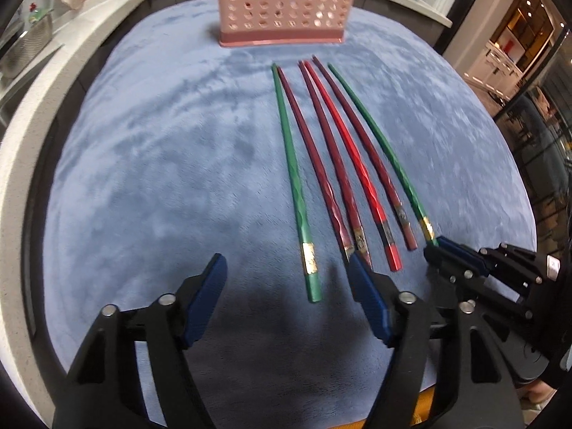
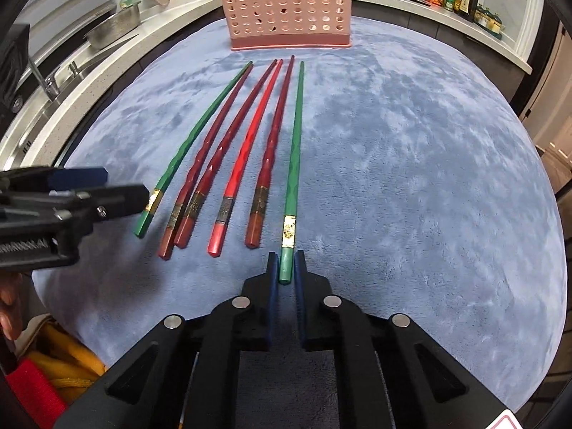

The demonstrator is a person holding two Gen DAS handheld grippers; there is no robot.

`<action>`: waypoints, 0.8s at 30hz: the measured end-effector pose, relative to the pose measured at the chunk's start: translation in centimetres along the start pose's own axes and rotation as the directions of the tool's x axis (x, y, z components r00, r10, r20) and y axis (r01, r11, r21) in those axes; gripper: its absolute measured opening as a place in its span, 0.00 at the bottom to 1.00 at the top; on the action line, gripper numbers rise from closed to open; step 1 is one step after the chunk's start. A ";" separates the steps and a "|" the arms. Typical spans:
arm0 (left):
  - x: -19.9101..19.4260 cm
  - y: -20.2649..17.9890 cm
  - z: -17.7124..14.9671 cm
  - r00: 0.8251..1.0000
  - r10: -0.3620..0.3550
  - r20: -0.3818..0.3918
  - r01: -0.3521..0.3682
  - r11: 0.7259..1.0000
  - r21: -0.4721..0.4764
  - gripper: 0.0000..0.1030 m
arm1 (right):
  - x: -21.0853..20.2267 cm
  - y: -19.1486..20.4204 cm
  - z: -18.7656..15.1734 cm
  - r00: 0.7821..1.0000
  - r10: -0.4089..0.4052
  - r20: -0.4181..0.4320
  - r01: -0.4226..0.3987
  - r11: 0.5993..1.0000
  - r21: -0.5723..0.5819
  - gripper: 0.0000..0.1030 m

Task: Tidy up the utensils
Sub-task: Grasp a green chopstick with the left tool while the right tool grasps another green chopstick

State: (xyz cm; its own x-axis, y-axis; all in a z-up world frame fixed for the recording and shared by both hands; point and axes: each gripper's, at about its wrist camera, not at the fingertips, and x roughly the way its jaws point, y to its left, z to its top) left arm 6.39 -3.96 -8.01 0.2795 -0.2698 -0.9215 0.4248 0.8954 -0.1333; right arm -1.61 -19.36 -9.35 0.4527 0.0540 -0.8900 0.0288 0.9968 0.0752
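Clearly, six faceted chopsticks (image 2: 228,150), green and red, lie at frame centre below a pink basket (image 2: 289,10). Only the right view shows the right hand-held gripper (image 2: 286,268) clamping a green chopstick (image 2: 294,164); the left hand-held gripper (image 1: 286,279) gapes empty.

My left gripper (image 1: 287,275) is made of black plastic. Its two fingers (image 1: 207,300) have dark blue pads with tiny ridges on them. Round shiny silver pins sit on top of the black arms, and each arm has a three-cornered hole cut in it.

My right gripper (image 2: 285,268) looks the same: black arms, blue ridged pads, four silver pins, the same holes. From the side it shows small silver screws and a metal spring.

A bit of my bare skin (image 2: 9,307) shows at the edge, with pale fingernails.
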 end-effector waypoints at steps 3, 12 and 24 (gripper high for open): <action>0.6 -0.1 0.0 1.000 -0.011 -0.022 0.011 1.000 0.005 0.58 | 0.0 0.0 0.0 1.000 -0.001 0.001 0.001 1.000 0.000 0.07; 1.7 0.2 0.0 0.999 0.012 -0.039 -0.012 1.000 0.002 0.41 | 0.1 0.0 0.3 1.000 0.005 -0.001 -0.005 1.000 0.011 0.07; 1.1 0.6 0.2 1.000 0.003 -0.011 -0.003 1.000 -0.002 0.07 | 0.1 -0.3 0.6 1.000 0.025 -0.004 -0.025 0.999 0.027 0.07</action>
State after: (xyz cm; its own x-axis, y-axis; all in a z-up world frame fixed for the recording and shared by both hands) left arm 7.15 -3.81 -9.05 0.2710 -0.2634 -0.9259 0.4222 0.8969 -0.1315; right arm -0.99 -19.66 -9.20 0.4498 0.0796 -0.8896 0.0416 0.9931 0.1100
